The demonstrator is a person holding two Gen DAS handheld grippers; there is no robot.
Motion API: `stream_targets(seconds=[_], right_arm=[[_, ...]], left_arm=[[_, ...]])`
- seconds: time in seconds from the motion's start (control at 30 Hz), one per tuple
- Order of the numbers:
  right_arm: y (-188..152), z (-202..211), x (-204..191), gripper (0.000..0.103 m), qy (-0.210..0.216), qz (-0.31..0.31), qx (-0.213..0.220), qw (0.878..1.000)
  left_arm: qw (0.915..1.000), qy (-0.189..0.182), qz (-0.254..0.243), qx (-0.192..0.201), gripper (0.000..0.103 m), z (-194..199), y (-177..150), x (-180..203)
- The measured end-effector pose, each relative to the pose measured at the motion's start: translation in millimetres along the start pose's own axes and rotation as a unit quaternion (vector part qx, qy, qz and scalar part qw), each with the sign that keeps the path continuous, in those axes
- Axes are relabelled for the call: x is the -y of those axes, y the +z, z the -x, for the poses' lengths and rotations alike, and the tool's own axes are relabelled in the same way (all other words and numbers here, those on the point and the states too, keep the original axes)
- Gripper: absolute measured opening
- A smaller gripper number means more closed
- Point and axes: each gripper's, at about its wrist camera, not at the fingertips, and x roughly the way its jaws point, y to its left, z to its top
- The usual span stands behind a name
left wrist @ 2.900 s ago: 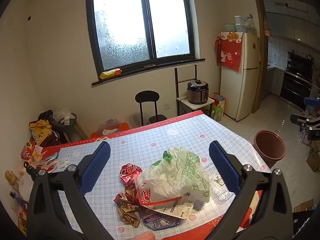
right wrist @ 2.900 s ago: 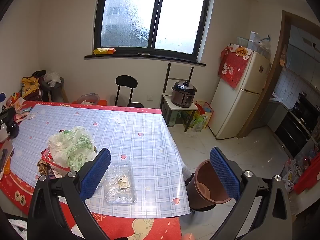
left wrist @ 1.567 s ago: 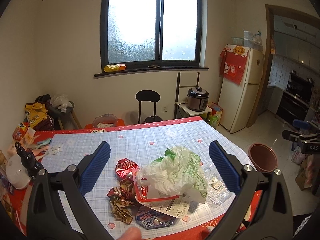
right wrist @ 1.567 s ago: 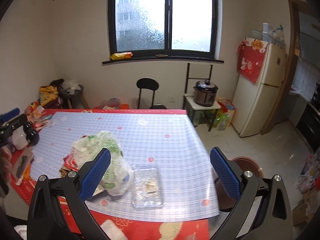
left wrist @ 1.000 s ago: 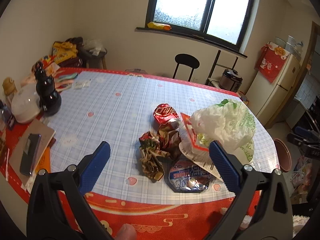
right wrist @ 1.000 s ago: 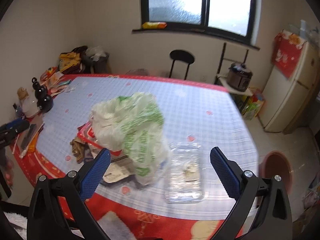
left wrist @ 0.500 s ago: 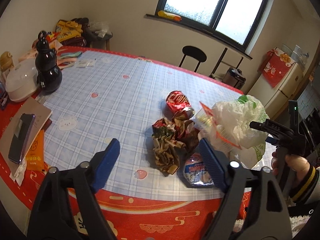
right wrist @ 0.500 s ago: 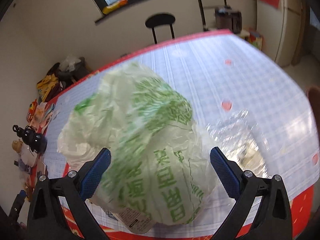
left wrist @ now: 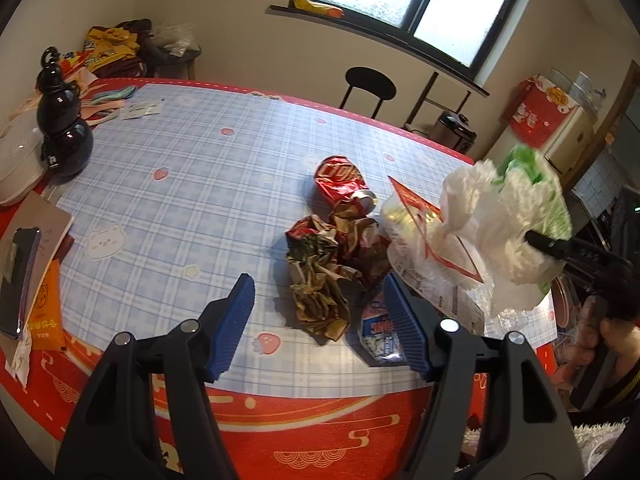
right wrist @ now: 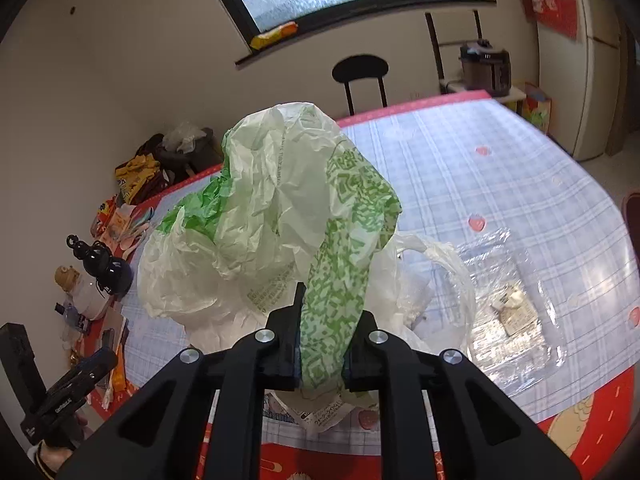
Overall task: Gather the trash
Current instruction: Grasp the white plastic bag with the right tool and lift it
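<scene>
A: Where are we sitting w/ the right gripper [right wrist: 320, 354]?

B: We're seeing its jaws just finishing closing, now clamped on the white-and-green plastic bag [right wrist: 276, 216]. The bag's green-printed part is pinched between the pads, and the rest is ballooning up above the fingers, over the table [right wrist: 520, 168] near its front edge.

A: And the left gripper [left wrist: 320, 320]?

B: Its jaws have just been narrowing but we're seeing them standing apart, blue pads [left wrist: 234, 322] clear on both sides. Nothing's pressed btwn them. In the left view the crumpled brown-and-red wrappers [left wrist: 332, 264] are lying on the cloth in line w/ the gap, further out than the tips, and a small blue-and-white packet [left wrist: 376, 332] is lying by the right-hand pad. Can't tell if that pad's touching it.

A: Other trash?

B: We're looking at a crushed red can [left wrist: 344, 180] just beyond the wrappers, and a flat red-edged package [left wrist: 424, 220] tucked under the bag. From the right cam, a clear plastic tray [right wrist: 516, 300] w/ a scrap inside is lying flat on the checked cloth, just right of the bag.

A: Bag in the left view too?

B: Yep, the bag's hanging at the right side of that pic, w/ the right gripper's black tip biting into it and the person's hand [left wrist: 612, 336] below.

A: Non-trash stuff?

B: A black gourd-shaped bottle [left wrist: 62, 128] is standing at the table's far-left end, well apart from the pile, and a phone [left wrist: 18, 276] is lying on a brown notebook near the left edge.
</scene>
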Motion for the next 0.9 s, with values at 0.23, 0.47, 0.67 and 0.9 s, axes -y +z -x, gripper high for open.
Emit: stream_targets(seconds=[0.23,0.47,0.67,0.9], right_arm=[[0.7,56.3,10.4,0.015,-0.099,0.013,0.102,0.99],[-24.5,70.1,40.7,0.015,-0.157,-0.01,0.108,0.982],[-38.1,79.5,61.3,0.015,-0.175,-0.03,0.116,0.977],[-58.4,94.6,73.7,0.015,-0.194,-0.046,0.127,0.972]], left_arm=[[0.9983,-0.032,-0.044,-0.018,0.067,-10.3,-5.6,36.4],[0.9943,-0.052,-0.087,-0.032,0.067,-16.2,-10.4,66.8],[0.9941,-0.066,-0.077,-0.037,0.054,-31.7,17.0,72.6],[0.9945,-0.039,-0.06,-0.077,0.047,-88.2,54.7,86.2]])
